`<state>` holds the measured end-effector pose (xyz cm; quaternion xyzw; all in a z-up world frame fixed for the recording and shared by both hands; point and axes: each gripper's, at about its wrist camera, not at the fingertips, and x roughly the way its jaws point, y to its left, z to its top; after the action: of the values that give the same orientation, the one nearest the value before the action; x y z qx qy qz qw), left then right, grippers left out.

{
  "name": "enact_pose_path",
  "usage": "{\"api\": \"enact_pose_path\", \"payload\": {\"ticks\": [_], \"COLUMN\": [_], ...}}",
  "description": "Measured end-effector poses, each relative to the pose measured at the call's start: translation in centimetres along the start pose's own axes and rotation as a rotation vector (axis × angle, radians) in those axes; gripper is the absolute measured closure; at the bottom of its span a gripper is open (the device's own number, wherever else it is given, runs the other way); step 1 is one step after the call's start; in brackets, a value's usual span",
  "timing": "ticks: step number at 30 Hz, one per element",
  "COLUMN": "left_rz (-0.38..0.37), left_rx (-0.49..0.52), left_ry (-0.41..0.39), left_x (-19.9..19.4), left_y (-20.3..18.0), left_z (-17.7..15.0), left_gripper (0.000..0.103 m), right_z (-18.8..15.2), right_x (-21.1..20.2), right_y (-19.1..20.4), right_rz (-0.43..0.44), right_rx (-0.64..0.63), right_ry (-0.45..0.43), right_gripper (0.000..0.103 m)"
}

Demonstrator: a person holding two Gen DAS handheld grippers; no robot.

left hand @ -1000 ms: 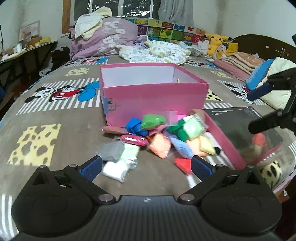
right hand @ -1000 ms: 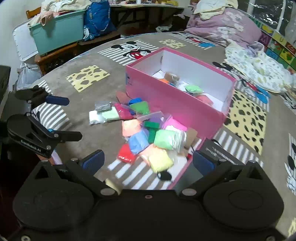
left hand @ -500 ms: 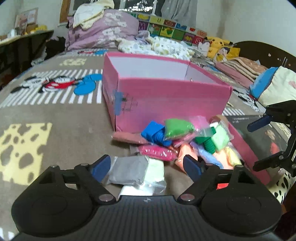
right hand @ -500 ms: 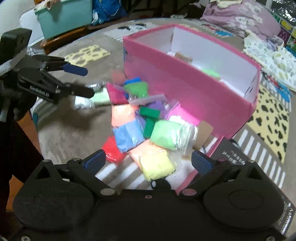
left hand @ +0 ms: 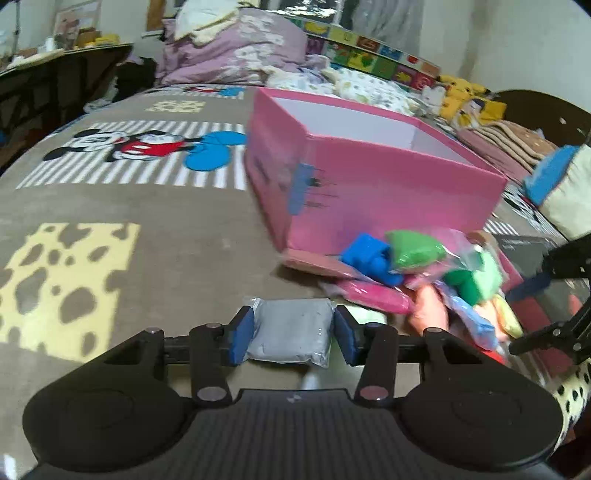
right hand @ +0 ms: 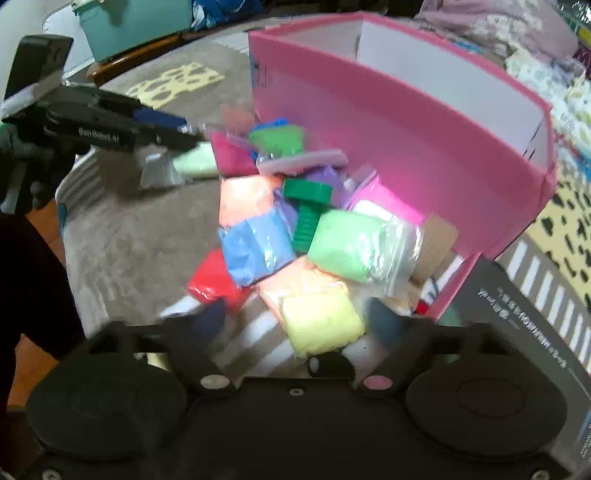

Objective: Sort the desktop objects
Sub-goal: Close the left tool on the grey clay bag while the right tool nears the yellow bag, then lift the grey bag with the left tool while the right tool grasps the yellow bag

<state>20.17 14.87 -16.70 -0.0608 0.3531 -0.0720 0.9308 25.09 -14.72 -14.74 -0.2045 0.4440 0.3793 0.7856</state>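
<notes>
A pile of coloured clay bags lies on the blanket in front of an open pink box, which also shows in the right wrist view. My left gripper has its blue pads on both sides of a grey clay bag, which also shows in the right wrist view. My right gripper is blurred and closing around a pale yellow bag at the near edge of the pile. The left gripper shows in the right wrist view.
A pink box lid with a dark booklet lies right of the pile. A pale green bag lies beside the grey one. Bedding and pillows are heaped beyond the box. A teal bin stands off the bed.
My left gripper moved down and forward and closed on the grey bag. My right gripper moved closer to the pile and narrowed around the yellow bag.
</notes>
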Motion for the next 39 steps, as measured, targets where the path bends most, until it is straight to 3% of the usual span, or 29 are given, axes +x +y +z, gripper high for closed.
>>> {"api": "enact_pose_path", "payload": {"ticks": [5,9,14,16,17,19,31,34,39], "left_rz": [0.013,0.045,0.008,-0.003,-0.007,-0.019,-0.047,-0.066,-0.096], "left_rx": [0.015,0.007,-0.074,-0.090,-0.090,-0.096,-0.168,-0.188,-0.194], "left_ry": [0.019,0.019,0.017,0.012,0.011,0.008,-0.037,-0.060,-0.116], "left_x": [0.3,0.6,1.2,1.2,1.2,1.0,0.0,-0.4,-1.4], "left_y": [0.3,0.7,2.1,2.5,2.5,2.5,3.0,2.9,1.9], "left_z": [0.0,-0.1,-0.4,-0.5,-0.4,-0.3,0.5,1.0,2.1], "left_gripper": [0.053,0.035,0.035,0.040,0.049,0.056,0.061,0.061,0.061], "right_z": [0.0,-0.2,-0.4,-0.5,-0.5,-0.5,-0.8,-0.7,-0.5], "right_x": [0.3,0.5,0.7,0.8,0.9,1.0,1.6,1.6,1.5], "right_y": [-0.1,0.1,0.2,0.1,0.0,-0.3,0.1,0.2,0.0], "right_rz": [-0.015,-0.032,-0.041,-0.045,-0.045,-0.051,-0.014,-0.004,-0.004], "right_rx": [-0.002,-0.023,-0.052,-0.057,-0.058,-0.056,-0.135,-0.140,-0.131], "right_ry": [-0.007,-0.008,-0.005,-0.007,-0.009,-0.012,0.019,0.029,0.040], "right_gripper": [0.037,0.037,0.035,0.035,0.035,0.035,0.035,0.039,0.057]}}
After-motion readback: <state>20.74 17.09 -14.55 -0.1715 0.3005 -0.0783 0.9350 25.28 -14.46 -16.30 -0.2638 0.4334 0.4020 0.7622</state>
